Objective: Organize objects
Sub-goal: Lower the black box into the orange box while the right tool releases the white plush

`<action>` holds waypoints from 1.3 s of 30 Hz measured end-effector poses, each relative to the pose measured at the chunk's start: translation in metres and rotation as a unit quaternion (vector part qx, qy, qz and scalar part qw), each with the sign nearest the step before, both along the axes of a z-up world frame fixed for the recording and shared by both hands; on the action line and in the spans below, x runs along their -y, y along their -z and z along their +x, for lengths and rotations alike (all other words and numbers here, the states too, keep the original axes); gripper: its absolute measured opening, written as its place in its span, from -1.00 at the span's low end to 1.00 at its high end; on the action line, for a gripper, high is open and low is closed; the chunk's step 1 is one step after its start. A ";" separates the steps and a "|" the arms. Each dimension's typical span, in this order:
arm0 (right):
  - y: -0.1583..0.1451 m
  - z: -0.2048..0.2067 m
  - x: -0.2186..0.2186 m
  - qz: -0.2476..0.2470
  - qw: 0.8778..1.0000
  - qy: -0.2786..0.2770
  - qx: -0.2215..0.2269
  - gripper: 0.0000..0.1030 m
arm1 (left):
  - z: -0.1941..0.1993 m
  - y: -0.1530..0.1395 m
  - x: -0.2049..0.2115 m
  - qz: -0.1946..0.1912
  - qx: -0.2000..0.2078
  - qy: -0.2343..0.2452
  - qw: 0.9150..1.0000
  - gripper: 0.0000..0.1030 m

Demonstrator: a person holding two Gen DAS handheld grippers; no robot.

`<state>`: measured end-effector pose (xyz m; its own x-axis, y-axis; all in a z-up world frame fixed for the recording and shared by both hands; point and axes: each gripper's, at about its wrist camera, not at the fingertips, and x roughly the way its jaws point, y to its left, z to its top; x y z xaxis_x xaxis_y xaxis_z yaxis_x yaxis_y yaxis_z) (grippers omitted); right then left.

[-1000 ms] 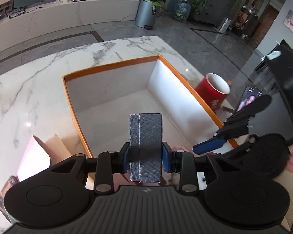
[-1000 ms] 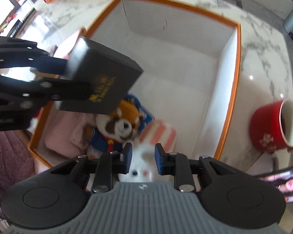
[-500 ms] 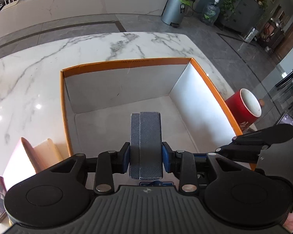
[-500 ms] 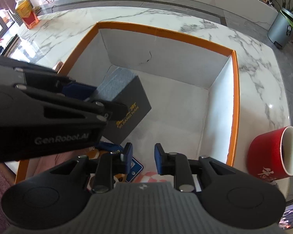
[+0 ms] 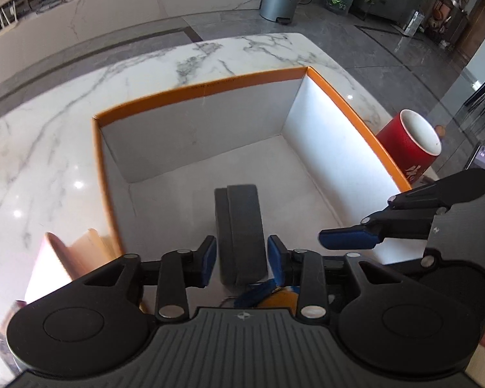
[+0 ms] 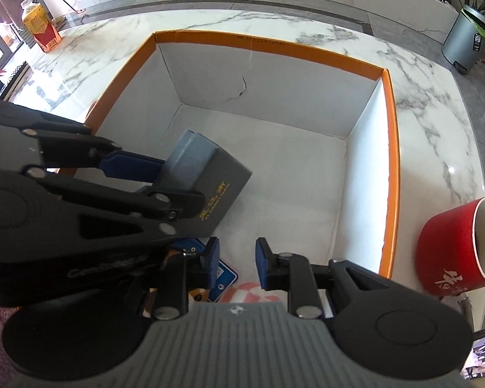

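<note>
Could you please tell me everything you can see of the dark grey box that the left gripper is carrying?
The dark grey box is a flat rectangular case with a textured, fabric-like skin, a seam between lid and base, and gold lettering on its broad face. It sits tilted between the jaws of the left gripper, over the floor of the orange-rimmed carton. In the left wrist view a slight gap shows beside each jaw, so whether it is gripped is unclear.
</note>
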<state>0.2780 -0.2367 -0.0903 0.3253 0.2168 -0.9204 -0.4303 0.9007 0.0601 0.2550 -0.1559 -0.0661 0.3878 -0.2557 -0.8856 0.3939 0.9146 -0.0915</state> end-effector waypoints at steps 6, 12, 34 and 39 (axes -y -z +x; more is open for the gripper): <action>-0.003 0.002 -0.002 0.022 1.000 0.011 0.011 -0.50 | -0.004 -0.016 -0.023 -0.014 0.025 -0.002 1.000 0.01; -0.009 0.015 -0.006 0.028 0.998 0.039 0.043 -0.51 | -0.001 -0.034 -0.063 -0.086 0.025 -0.039 0.995 -0.19; -0.006 0.017 -0.064 0.087 0.994 -0.052 0.039 -0.66 | 0.013 -0.025 -0.089 -0.103 0.015 -0.057 0.993 -0.69; -0.025 0.014 -0.044 0.080 0.993 -0.019 0.085 -0.66 | 0.014 -0.024 -0.089 -0.103 0.016 -0.055 0.993 -0.69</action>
